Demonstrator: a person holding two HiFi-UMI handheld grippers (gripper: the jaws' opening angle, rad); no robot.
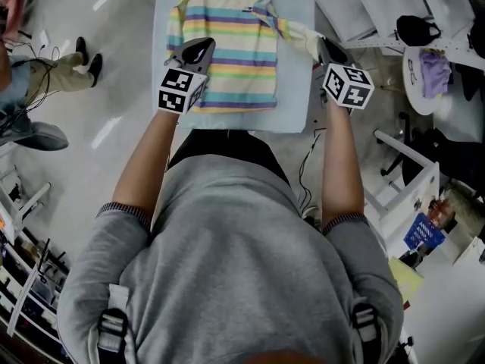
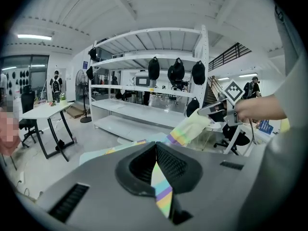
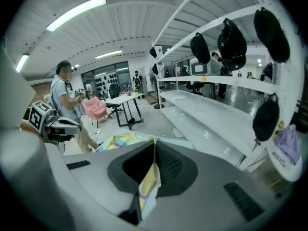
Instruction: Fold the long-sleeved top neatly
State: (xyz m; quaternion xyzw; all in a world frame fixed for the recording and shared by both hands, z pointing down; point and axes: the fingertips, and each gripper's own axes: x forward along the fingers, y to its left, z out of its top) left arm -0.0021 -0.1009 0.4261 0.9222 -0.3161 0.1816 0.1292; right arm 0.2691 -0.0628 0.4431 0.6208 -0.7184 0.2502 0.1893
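The striped long-sleeved top (image 1: 231,44) lies spread flat, front up, on the pale desk (image 1: 299,6). The left tongs (image 1: 198,48) hang over the top's left half, clenched on a thin fold of its striped cloth (image 2: 162,191). The right tongs (image 1: 324,44) are at the desk's right edge, likewise clenched on the end of the right sleeve (image 1: 299,32), which stretches out sideways from the shoulder and is raised off the desk.

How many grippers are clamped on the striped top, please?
2: the left gripper holds the left part of the striped top; the right gripper holds its sleeve, stretched rightward.
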